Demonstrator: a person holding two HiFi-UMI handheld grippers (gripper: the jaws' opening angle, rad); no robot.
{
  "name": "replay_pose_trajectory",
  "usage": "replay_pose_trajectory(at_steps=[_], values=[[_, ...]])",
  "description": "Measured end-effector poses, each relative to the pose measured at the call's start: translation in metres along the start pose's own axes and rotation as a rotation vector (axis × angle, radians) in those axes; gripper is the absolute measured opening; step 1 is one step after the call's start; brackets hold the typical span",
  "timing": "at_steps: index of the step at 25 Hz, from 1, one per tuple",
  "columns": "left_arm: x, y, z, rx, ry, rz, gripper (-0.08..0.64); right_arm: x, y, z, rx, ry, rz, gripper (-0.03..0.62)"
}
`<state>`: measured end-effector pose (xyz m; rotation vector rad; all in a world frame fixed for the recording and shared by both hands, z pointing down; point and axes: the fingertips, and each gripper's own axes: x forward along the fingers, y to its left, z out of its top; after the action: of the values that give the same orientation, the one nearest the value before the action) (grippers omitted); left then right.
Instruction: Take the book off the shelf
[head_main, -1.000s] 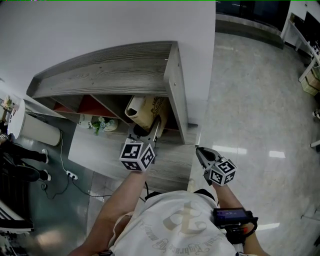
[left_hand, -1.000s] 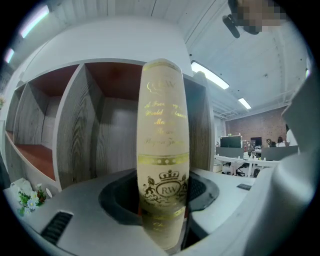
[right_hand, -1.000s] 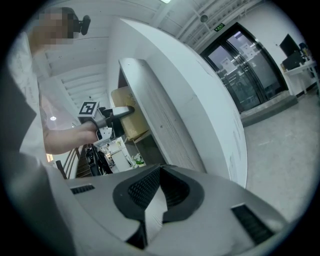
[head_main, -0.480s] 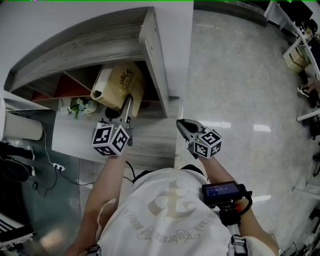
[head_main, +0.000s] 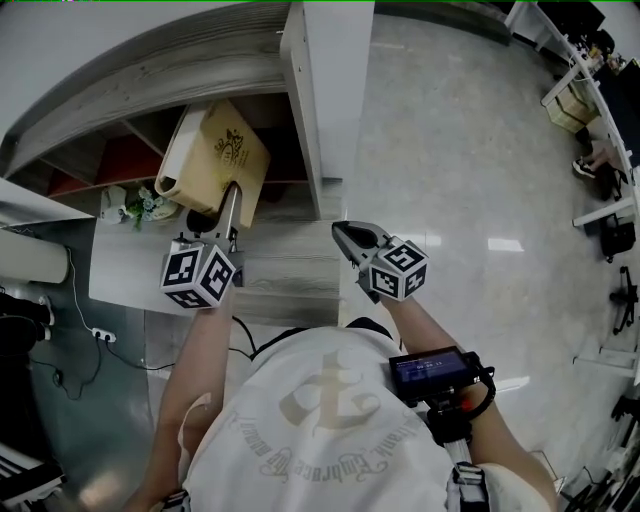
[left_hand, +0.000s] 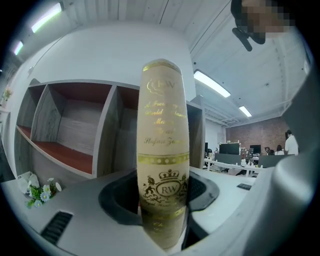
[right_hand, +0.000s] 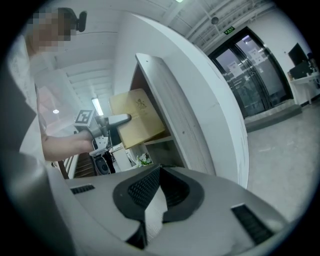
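A tan book (head_main: 210, 160) with gold print sticks out of the grey wooden shelf's (head_main: 300, 90) right-hand compartment, tilted, spine toward me. My left gripper (head_main: 228, 195) is shut on its lower edge. In the left gripper view the book's cream spine (left_hand: 162, 150) stands upright between the dark pads (left_hand: 202, 192) of the left gripper (left_hand: 162, 195). My right gripper (head_main: 345, 235) hangs shut and empty by the shelf's right end panel. From the right gripper view, the book (right_hand: 137, 117) shows in front of the shelf (right_hand: 175, 115), beyond the closed right gripper (right_hand: 159, 172).
A small flower pot (head_main: 140, 205) stands on the lower ledge left of the book. A white cylinder (head_main: 35, 262) and a power strip (head_main: 100, 335) lie at the far left. Glossy floor (head_main: 480, 150) spreads to the right, with desks at the far edge.
The book has come farther out of its compartment, carried left and toward me by the left gripper. The right gripper has stayed shut beside the shelf's end.
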<state>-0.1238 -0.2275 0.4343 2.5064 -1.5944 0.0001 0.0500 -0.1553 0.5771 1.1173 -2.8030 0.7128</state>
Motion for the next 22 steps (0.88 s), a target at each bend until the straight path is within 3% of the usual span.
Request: replay_pose_trajectory(at_steps=[10,22], values=[[-0.046,0.013,0.0,0.001,-0.019,-0.018,0.213,0.001,0.046,-0.009,-0.019,0.011,0.002,0.005],[-0.113,0.04,-0.028,-0.02,0.024,-0.028,0.213,0.012,0.093,-0.021,-0.027,0.016,-0.004,0.005]])
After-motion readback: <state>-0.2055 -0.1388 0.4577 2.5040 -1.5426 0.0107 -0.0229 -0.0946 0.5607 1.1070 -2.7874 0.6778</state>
